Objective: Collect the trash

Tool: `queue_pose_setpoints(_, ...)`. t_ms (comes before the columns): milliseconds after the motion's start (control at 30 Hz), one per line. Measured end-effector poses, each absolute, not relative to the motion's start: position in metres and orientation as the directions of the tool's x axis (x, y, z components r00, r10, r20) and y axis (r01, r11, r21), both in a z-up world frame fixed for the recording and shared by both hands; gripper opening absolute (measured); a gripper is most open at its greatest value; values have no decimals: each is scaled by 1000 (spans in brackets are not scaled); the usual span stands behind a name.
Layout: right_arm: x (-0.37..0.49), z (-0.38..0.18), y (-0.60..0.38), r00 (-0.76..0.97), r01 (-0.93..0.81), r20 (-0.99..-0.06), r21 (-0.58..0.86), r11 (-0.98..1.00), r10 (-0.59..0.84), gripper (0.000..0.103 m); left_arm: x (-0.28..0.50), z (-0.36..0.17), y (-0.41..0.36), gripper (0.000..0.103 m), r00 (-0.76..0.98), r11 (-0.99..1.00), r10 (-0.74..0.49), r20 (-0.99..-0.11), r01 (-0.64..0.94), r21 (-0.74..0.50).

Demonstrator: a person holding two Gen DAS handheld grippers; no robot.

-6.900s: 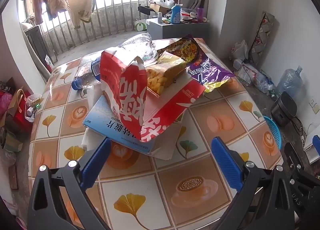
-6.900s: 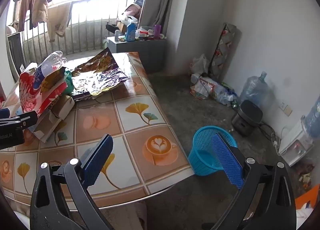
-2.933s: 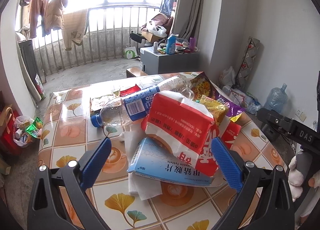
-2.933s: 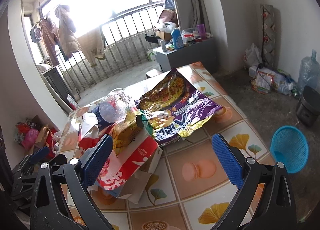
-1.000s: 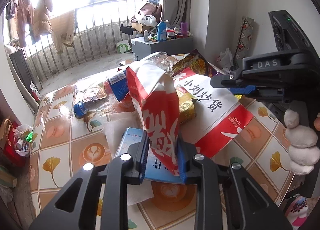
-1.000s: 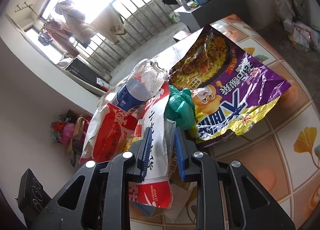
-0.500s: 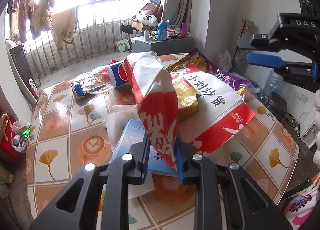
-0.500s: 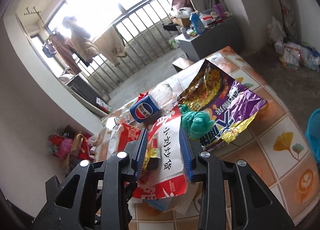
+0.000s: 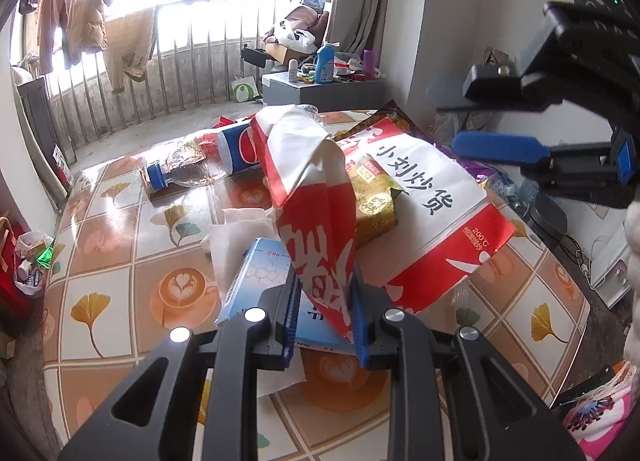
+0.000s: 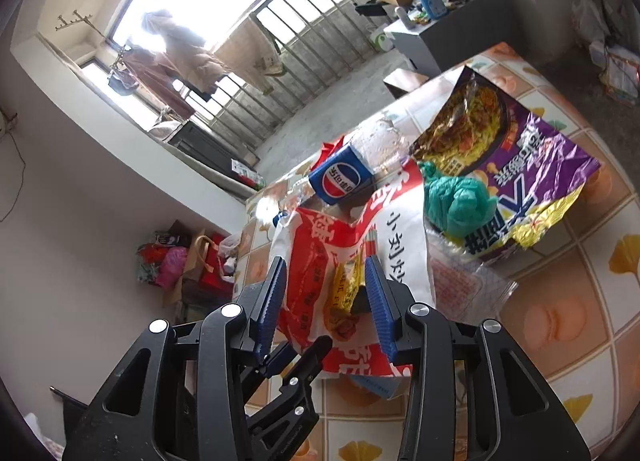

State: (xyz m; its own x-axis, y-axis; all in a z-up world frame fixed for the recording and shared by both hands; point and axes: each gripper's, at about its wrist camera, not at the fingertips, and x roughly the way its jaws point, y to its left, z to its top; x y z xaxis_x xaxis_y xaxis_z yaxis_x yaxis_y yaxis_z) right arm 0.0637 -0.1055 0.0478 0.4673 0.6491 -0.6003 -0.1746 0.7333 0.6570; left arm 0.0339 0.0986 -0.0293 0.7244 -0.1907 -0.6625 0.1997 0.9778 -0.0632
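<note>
My left gripper point(image 9: 323, 311) is shut on the near edge of a red and white paper bag point(image 9: 316, 189) and holds it up off the table. A yellow snack packet point(image 9: 374, 201) lies in the bag's mouth. My right gripper point(image 10: 326, 301) hovers above the same bag point(image 10: 320, 261) with its jaws partly open and nothing between them; it shows at the upper right of the left wrist view point(image 9: 500, 147). An empty Pepsi bottle point(image 9: 208, 155), a purple noodle wrapper point(image 10: 520, 157) and a green plastic wad point(image 10: 456, 201) lie on the table.
A blue and white box point(image 9: 260, 281) and a white tissue point(image 9: 236, 237) lie under the bag on the tiled tablecloth point(image 9: 120, 301). A grey cabinet point(image 9: 320, 89) with bottles stands behind. Bags of rubbish point(image 9: 28, 261) sit on the floor at the left.
My right gripper let go of the bag, opened partway and rose above it. My left gripper stays shut on the bag. The Pepsi bottle rolled off to the table's far left.
</note>
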Motion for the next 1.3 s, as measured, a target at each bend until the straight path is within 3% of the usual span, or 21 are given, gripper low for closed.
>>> queue_pose_setpoints(500, 82, 3, -95, 405, -35, -696, 636, 771, 593, 40, 34, -32, 102, 22, 723, 972, -224, -653, 217, -93)
queue_pose_setpoints(733, 83, -4, -95, 390, -37, -674, 670, 742, 628, 8, 32, -31, 100, 21, 726, 973, -219, -652, 214, -88)
queue_pose_setpoints(867, 77, 4, -102, 402, -71, -624, 708, 702, 670, 0, 30, -28, 102, 21, 730, 977, -204, -652, 197, -85)
queue_pose_setpoints(1300, 21, 94, -192, 602, -288, -350, 742, 605, 717, 0, 13, 40, 93, 21, 796, 977, -200, -572, 205, -57)
